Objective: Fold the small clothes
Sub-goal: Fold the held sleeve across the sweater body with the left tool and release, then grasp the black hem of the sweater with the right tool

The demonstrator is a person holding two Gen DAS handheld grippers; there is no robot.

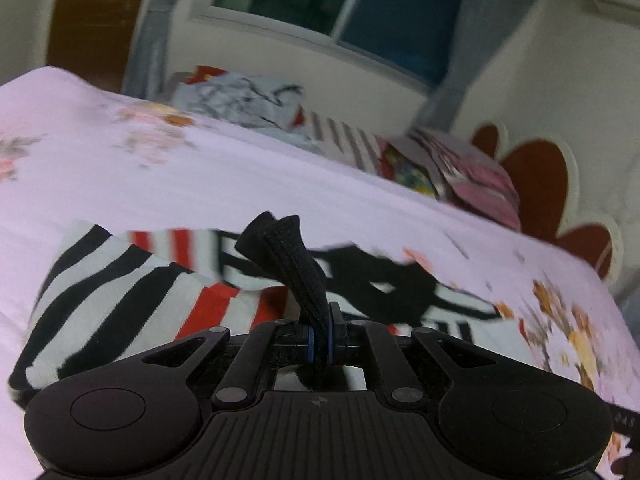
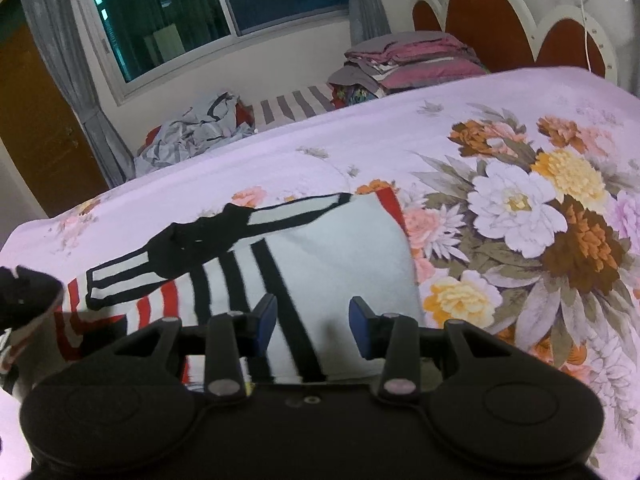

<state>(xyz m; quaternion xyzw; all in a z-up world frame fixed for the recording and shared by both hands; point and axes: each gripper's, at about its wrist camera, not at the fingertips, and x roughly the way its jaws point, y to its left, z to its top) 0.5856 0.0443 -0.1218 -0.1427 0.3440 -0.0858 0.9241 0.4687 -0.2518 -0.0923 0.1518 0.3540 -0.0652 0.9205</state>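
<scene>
**Striped garment on a flowered bed, its black edge pinched in your left gripper**

You are working over a bed covered by a pale pink bedspread (image 2: 320, 152) printed with large flowers in white, yellow, orange and brown.

Your left gripper (image 1: 322, 340) is clenched. Its fingers (image 1: 311, 340) press together on a strip of black ribbed fabric (image 1: 280, 248), which rises from between them and ends in a folded tip above the garment. This view is blurred, as if caught in motion.

The task's thing, a small striped garment (image 2: 340, 248), lies on the bedspread close in front of both grippers. It is white with black stripes, has red-and-white striped parts at its left side, and black trim. In the right wrist view a narrow white part edged in black lies across it on a slant, with bunched black fabric at its middle.

Your right gripper (image 2: 312, 322) hangs just above the white and black-striped area of the garment. Its two blue-padded fingers (image 2: 266, 320) stand apart with nothing between them; a black stripe of the garment shows through the gap.

At the far edge of the bed lie a crumpled grey cloth (image 2: 192, 132) and a stack of folded pink and grey bedding (image 2: 412, 64). Behind them are a window (image 2: 208, 8) with grey curtains and a scalloped red and white headboard (image 2: 500, 28).
</scene>
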